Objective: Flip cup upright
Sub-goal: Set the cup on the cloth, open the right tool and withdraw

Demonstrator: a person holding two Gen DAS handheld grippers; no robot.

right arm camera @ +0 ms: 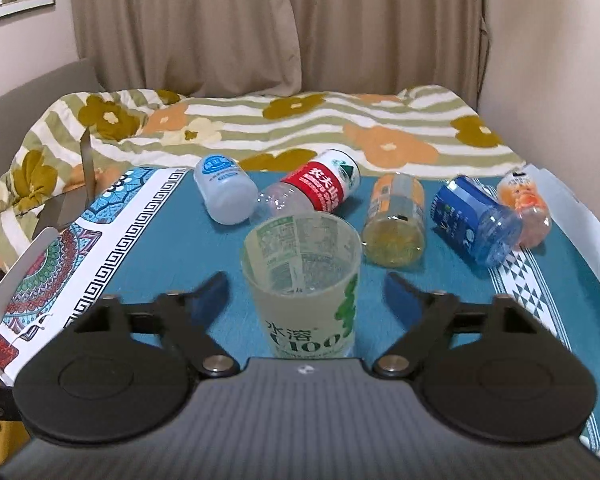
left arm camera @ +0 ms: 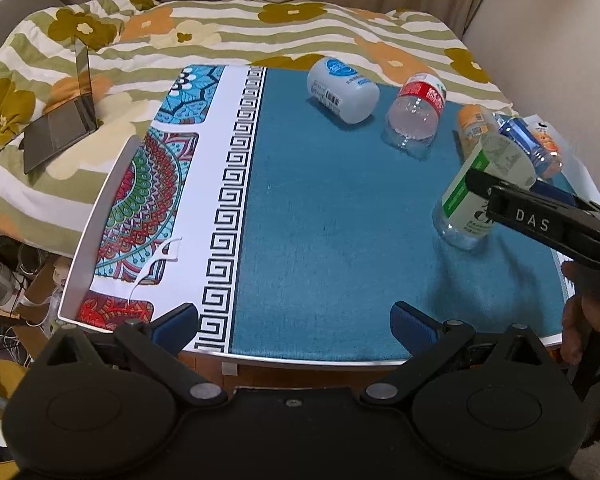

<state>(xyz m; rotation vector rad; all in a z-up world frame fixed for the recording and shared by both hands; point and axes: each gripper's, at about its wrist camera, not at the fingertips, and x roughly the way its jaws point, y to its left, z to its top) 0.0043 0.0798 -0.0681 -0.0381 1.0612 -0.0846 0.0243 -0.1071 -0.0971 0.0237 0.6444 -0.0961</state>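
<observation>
Cup (right arm camera: 302, 280) position is what I'm watching: the cut-down green-label bottle sits directly between my right gripper's (right arm camera: 306, 292) blue pads (right arm camera: 210, 296), mouth opening up and slightly away from the camera, its base hidden behind the gripper body low in the right wrist view. From that view its long axis looks close to vertical; from the left wrist view the same cup (left arm camera: 480, 196) appears tilted, with the clear bottom low on the teal mat (left arm camera: 332, 216) and the top leaning away, though fisheye bending near the edge may exaggerate that, so I can't say whether it is fully upright or resting flat. My right gripper's jaws stand wide, with blue mat visible on both sides of the cup, so I judge they have hold of nothing at this moment; in the left view one black finger crosses the cup's wall, but I can't tell whether it touches. My left gripper (left arm camera: 296, 324) hangs spread open and empty over the near edge of the table (left arm camera: 100, 216), well apart from the cup, so the right hand is clearly the nearer one. Five other bottle cups lie on their sides in a row beyond, the white one (right arm camera: 224, 194) and the red-label one (right arm camera: 312, 190) nearest the centre.
</observation>
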